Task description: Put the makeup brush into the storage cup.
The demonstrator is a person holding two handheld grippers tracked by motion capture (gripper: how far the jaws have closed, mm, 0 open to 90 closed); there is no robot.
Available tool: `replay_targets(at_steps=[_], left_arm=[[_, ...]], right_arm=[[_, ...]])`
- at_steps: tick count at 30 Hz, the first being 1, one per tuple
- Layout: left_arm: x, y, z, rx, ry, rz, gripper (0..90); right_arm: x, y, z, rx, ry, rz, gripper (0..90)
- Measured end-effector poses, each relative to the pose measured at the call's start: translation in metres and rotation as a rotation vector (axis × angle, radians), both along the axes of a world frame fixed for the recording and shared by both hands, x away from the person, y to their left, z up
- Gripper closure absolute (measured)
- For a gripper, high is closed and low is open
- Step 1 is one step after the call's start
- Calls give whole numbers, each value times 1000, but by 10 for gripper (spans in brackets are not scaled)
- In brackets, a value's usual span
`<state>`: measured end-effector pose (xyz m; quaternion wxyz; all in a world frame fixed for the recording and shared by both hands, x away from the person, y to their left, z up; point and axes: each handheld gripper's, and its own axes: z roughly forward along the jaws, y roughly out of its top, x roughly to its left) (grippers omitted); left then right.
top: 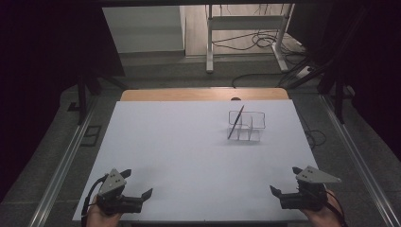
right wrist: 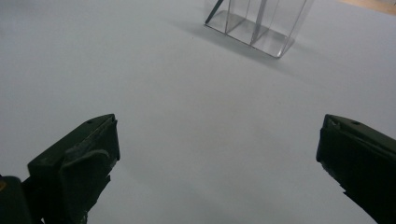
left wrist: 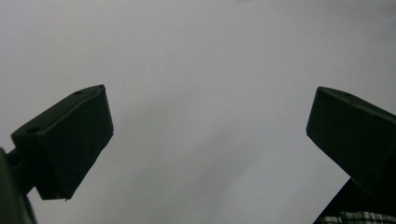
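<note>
A clear plastic organizer (top: 247, 126) with several compartments stands on the white table (top: 189, 156) at the back right. A dark pen (top: 235, 122) leans upright in its left compartment. In the right gripper view the organizer (right wrist: 254, 25) sits far ahead at the top, with the pen's lower end (right wrist: 214, 11) showing. My left gripper (top: 138, 183) rests open at the table's front left corner, held by a hand. My right gripper (top: 285, 180) rests open at the front right corner. Nothing lies between either pair of jaws. Both grippers are far from the organizer.
A strip of wooden tabletop (top: 203, 93) shows beyond the white sheet. Metal rails (top: 66, 161) run along both sides of the table. A white desk frame (top: 246, 33) and loose cables (top: 265, 42) lie on the floor behind.
</note>
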<state>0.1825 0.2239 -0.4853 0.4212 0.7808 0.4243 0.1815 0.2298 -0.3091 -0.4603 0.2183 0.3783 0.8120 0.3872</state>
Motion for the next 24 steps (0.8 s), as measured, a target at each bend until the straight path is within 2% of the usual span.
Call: replay_targets(at_steps=[10, 16, 24], left_arm=[[0, 0, 0, 1, 0, 0, 12], [0, 0, -1, 7, 2, 0, 12], [1, 0, -1, 8, 3, -1, 12]], right_arm=[[-2, -9, -9, -23, 43, -11, 0], [-3, -12, -14, -25, 87, -23, 0], [-4, -14, -14, -12, 86, -26, 0]])
